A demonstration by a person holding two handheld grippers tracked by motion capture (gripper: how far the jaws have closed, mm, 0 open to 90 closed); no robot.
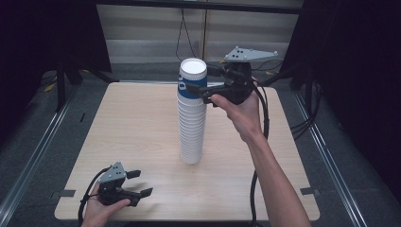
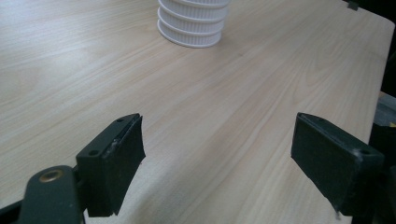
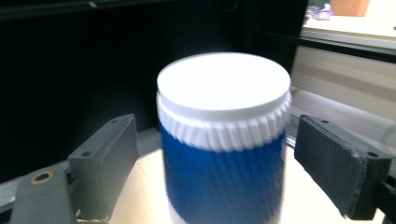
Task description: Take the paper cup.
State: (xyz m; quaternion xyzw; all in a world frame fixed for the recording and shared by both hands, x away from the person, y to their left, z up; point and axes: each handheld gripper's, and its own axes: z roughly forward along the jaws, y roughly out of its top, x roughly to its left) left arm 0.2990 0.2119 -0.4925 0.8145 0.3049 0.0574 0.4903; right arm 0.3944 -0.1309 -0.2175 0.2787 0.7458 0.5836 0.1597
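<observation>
While the right gripper [image 3: 217, 154] stands wide around the blue cup [image 3: 224, 172], blurred and untouched, the left gripper [image 2: 217, 163] gapes wide, the stack's [image 2: 192, 23] top cut off ahead.

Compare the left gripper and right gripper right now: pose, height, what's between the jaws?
The left gripper sits low at the table's near edge; the right gripper is raised beside the top of the cup stack.
The left gripper's jaws have only bare tabletop between them; the right gripper's jaws flank the blue-banded top cup, with gaps showing either side.
Shared: both are hand-held with jaws open.
</observation>
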